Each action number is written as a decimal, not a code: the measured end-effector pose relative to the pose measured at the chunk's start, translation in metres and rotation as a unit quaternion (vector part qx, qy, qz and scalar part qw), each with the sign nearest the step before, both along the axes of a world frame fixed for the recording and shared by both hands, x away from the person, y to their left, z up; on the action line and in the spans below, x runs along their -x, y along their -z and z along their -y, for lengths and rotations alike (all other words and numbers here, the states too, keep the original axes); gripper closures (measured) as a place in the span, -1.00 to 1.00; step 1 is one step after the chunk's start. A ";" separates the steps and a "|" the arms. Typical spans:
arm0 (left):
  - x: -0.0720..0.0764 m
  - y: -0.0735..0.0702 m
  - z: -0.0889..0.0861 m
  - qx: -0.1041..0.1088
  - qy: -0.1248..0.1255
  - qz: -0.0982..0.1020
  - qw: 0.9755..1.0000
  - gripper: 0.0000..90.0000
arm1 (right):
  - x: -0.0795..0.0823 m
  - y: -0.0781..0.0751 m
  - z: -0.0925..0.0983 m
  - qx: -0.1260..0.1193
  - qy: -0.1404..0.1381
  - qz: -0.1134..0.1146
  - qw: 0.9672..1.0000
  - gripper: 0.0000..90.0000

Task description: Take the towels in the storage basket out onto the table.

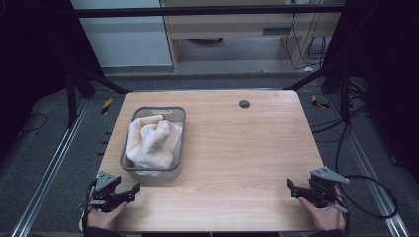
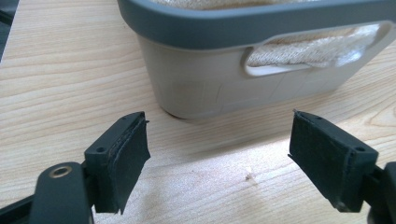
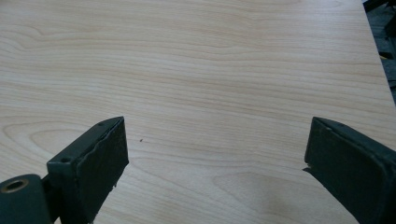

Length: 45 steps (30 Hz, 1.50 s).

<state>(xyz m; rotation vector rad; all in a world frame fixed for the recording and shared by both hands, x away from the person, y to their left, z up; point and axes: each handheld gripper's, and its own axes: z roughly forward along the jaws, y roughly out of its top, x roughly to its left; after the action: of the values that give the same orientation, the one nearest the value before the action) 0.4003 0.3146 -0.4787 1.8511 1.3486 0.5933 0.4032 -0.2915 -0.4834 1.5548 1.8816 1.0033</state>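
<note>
A grey plastic basket (image 1: 179,140) stands on the left half of the wooden table (image 1: 237,148), holding a crumpled cream cloth (image 1: 150,140). My left gripper (image 1: 132,191) rests at the table's near left corner, just in front of the basket, jaws wide apart and empty. In the left gripper view the basket's wall (image 2: 205,88) with a handle slot is close ahead, the cloth (image 2: 303,49) showing through the slot; the left gripper (image 2: 219,158) is open. My right gripper (image 1: 292,188) sits at the near right corner, open and empty, above bare wood (image 3: 215,93).
A small dark round grommet (image 1: 244,103) sits near the table's far edge. Black cables (image 1: 365,197) trail off the right side onto the floor. Metal frame rails run along both sides of the table.
</note>
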 end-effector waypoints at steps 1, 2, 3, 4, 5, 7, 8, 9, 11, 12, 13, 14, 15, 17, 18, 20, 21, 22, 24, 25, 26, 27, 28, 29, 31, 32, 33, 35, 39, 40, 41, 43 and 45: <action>0.000 -0.001 0.000 -0.001 0.001 0.003 1.000 -0.58 | 0.001 -0.001 -0.001 -0.002 -0.002 0.001 1.000 -0.86; 0.001 -0.002 0.000 -0.001 0.001 0.005 1.000 -0.57 | 0.001 -0.001 -0.001 -0.006 -0.004 0.002 1.000 -0.86; 0.001 -0.002 0.000 -0.001 0.001 0.005 1.000 -0.57 | 0.002 -0.001 -0.002 -0.007 -0.007 0.005 1.000 -0.86; 0.001 -0.003 0.000 0.001 0.001 0.009 1.000 -0.57 | 0.002 -0.001 -0.002 -0.006 -0.009 0.007 1.000 -0.86; 0.002 -0.006 0.000 0.001 0.001 0.014 1.000 -0.57 | 0.003 -0.001 -0.002 -0.006 -0.010 0.009 1.000 -0.86; 0.003 -0.008 -0.001 0.007 0.003 0.015 1.000 -0.57 | 0.003 -0.001 -0.002 -0.006 -0.012 0.011 1.000 -0.84; 0.003 -0.009 -0.001 0.012 0.002 0.019 1.000 -0.57 | 0.004 0.000 -0.002 -0.005 -0.013 0.012 1.000 -0.82; 0.003 -0.010 -0.001 0.017 0.002 0.017 1.000 -0.57 | 0.004 0.000 -0.002 -0.006 -0.014 0.014 1.000 -0.81; 0.003 -0.013 -0.002 0.018 0.004 0.020 1.000 -0.57 | 0.005 0.001 -0.003 -0.007 -0.012 0.018 1.000 -0.81; 0.003 -0.015 -0.002 0.020 0.003 0.022 1.000 -0.57 | 0.005 0.001 -0.003 -0.005 -0.013 0.020 1.000 -0.81; 0.004 -0.017 -0.001 0.022 0.003 0.024 0.999 -0.57 | 0.006 0.002 -0.002 -0.003 -0.014 0.024 1.000 -0.81; 0.004 -0.018 -0.001 0.022 0.005 0.025 0.999 -0.57 | 0.006 0.002 -0.003 -0.005 -0.013 0.023 1.000 -0.80; 0.004 -0.020 -0.001 0.023 0.006 0.028 0.999 -0.57 | 0.006 0.002 -0.003 -0.004 -0.014 0.023 1.000 -0.80; 0.005 -0.023 -0.001 0.025 0.006 0.032 0.999 -0.57 | 0.006 0.003 -0.003 0.004 -0.015 0.024 1.000 -0.80; 0.005 -0.025 -0.001 0.027 0.006 0.034 0.999 -0.57 | 0.006 0.003 -0.003 0.004 -0.015 0.023 1.000 -0.80; 0.006 -0.028 -0.001 0.029 0.006 0.037 0.999 -0.57 | 0.006 0.003 -0.003 0.005 -0.017 0.025 1.000 -0.80; 0.006 -0.029 -0.001 0.031 0.007 0.038 0.999 -0.57 | 0.006 0.003 -0.003 0.006 -0.017 0.026 1.000 -0.80; 0.006 -0.030 -0.001 0.032 0.009 0.039 0.999 -0.57 | 0.007 0.004 -0.003 0.009 -0.018 0.026 0.999 -0.80; 0.007 -0.032 0.000 0.031 0.011 0.040 0.999 -0.57 | 0.007 0.004 -0.003 0.008 -0.019 0.027 0.999 -0.80; 0.007 -0.033 0.000 0.031 0.013 0.041 0.999 -0.57 | 0.007 0.004 -0.003 0.009 -0.019 0.028 0.999 -0.80; 0.007 -0.034 0.000 0.031 0.013 0.042 0.999 -0.57 | 0.007 0.003 -0.003 0.009 -0.019 0.027 0.999 -0.80; 0.007 -0.034 0.000 0.031 0.013 0.042 0.999 -0.57 | 0.007 0.003 -0.003 0.009 -0.019 0.027 0.999 -0.80; 0.007 -0.036 0.001 0.032 0.016 0.043 0.998 -0.57 | 0.007 0.003 -0.004 0.008 -0.020 0.026 0.999 -0.80; 0.007 -0.038 0.001 0.035 0.017 0.044 0.998 -0.57 | 0.007 0.003 -0.003 0.010 -0.020 0.028 0.999 -0.80; 0.007 -0.040 0.001 0.038 0.018 0.046 0.998 -0.57 | 0.007 0.003 -0.003 0.011 -0.020 0.029 0.999 -0.80; 0.006 -0.042 0.002 0.036 0.019 0.047 0.998 -0.57 | 0.007 0.003 -0.003 0.011 -0.019 0.029 0.999 -0.80; 0.006 -0.044 0.002 0.037 0.019 0.048 0.998 -0.57 | 0.007 0.003 -0.003 0.011 -0.019 0.030 0.999 -0.80; 0.005 -0.047 0.003 0.037 0.020 0.048 0.998 -0.57 | 0.007 0.004 -0.003 0.010 -0.018 0.028 0.999 -0.80; 0.003 -0.055 0.004 0.035 0.024 0.055 0.998 -0.57 | 0.007 0.004 -0.003 0.010 -0.017 0.027 0.999 -0.80; 0.003 -0.055 0.004 0.035 0.024 0.055 0.998 -0.57 | 0.007 0.004 -0.003 0.012 -0.018 0.029 0.999 -0.80; 0.001 -0.061 0.004 0.037 0.025 0.059 0.997 -0.57 | 0.007 0.004 -0.003 0.013 -0.018 0.029 0.999 -0.80; 0.001 -0.067 0.004 0.043 0.028 0.063 0.997 -0.57 | 0.007 0.004 -0.003 0.012 -0.018 0.028 0.999 -0.80; 0.001 -0.072 0.004 0.045 0.028 0.069 0.996 -0.57 | 0.006 0.004 -0.004 0.013 -0.018 0.026 0.999 -0.80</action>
<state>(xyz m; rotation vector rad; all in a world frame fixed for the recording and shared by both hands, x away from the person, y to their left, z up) 0.3991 0.3107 -0.4065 1.7375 1.2089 0.6102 0.3968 -0.2878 -0.4878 1.4703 1.8855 1.0226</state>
